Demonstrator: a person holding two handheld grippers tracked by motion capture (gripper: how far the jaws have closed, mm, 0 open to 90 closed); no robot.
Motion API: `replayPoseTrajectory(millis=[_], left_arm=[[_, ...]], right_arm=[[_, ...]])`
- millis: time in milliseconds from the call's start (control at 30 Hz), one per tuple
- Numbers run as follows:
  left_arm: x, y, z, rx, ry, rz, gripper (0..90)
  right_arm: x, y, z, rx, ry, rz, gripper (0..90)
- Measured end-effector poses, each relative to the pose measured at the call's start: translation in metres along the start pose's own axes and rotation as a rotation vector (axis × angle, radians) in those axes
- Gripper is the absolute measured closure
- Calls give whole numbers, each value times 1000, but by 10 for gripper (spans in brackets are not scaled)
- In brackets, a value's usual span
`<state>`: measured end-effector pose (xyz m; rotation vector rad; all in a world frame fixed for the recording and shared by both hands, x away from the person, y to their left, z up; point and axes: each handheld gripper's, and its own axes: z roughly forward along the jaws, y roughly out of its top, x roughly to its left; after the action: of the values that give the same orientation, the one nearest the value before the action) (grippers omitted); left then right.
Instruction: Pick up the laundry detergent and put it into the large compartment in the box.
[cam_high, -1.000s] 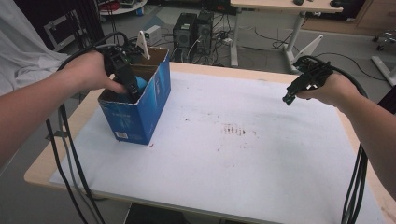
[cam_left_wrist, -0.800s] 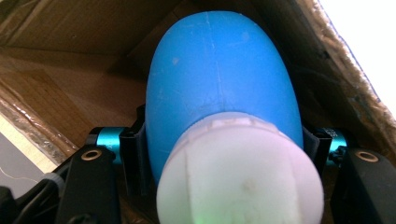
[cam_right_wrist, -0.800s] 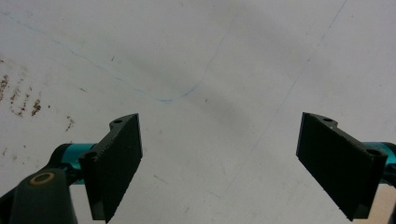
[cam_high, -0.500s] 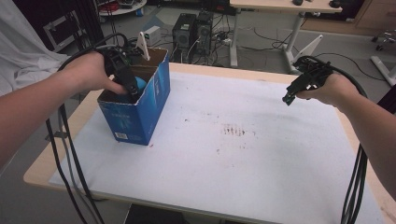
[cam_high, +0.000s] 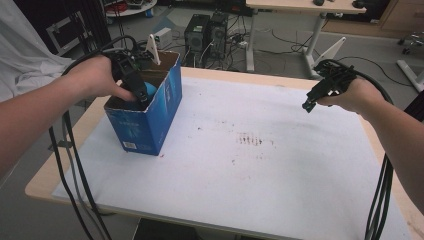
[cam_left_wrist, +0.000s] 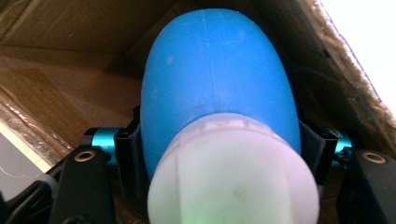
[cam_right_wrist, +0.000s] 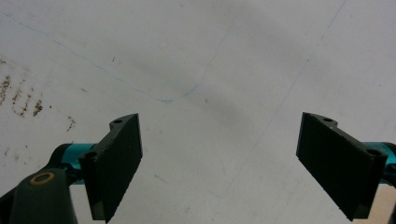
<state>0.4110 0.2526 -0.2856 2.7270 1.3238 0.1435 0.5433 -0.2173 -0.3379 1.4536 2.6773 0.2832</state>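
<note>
One blue cardboard box (cam_high: 145, 117) stood open-topped on the left part of the table (cam_high: 280, 170), near its far-left corner, and one blue bottle with a white cap (cam_left_wrist: 219, 107) was inside it. In the high view only a small patch of the bottle's blue (cam_high: 150, 90) showed past the box rim, the rest being hidden by the box wall and by the left hand (cam_high: 95, 77).

There were two grippers. The left gripper (cam_high: 134, 84) reached down into the box. In the left gripper view the bottle lay between its black jaws, cap toward the camera, the body running away toward the brown inner walls of the box (cam_left_wrist: 65, 70). The jaws had just been opening; the pads sat right at the bottle's sides, but the cap covered the contact lines, so it was hard to make out whether they pressed on it or stood just clear. The bottle's far end was cut off at the top of that view.

The right gripper (cam_high: 320, 92) was held in the right hand (cam_high: 352, 95) over the far-right part of the table, well apart from the box. In the right gripper view its two jaws stood spread wide with nothing between them, above the bare white tabletop (cam_right_wrist: 210, 56), which bore faint blue lines and a few brown specks (cam_right_wrist: 28, 100).

One brown smudge (cam_high: 252, 140) marked the middle of the table. The floor beyond held computer cases and cables, too cluttered to count.
</note>
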Motion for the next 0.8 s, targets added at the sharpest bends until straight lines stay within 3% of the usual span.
replayPoseTrajectory(millis=[400, 800], left_arm=[[-1, -1, 1, 4, -4, 15, 298], [-3, -1, -1, 16, -1, 60, 273]], right_arm=[[0, 0, 0, 1, 4, 1, 136], [-1, -1, -1, -1, 6, -3, 136]])
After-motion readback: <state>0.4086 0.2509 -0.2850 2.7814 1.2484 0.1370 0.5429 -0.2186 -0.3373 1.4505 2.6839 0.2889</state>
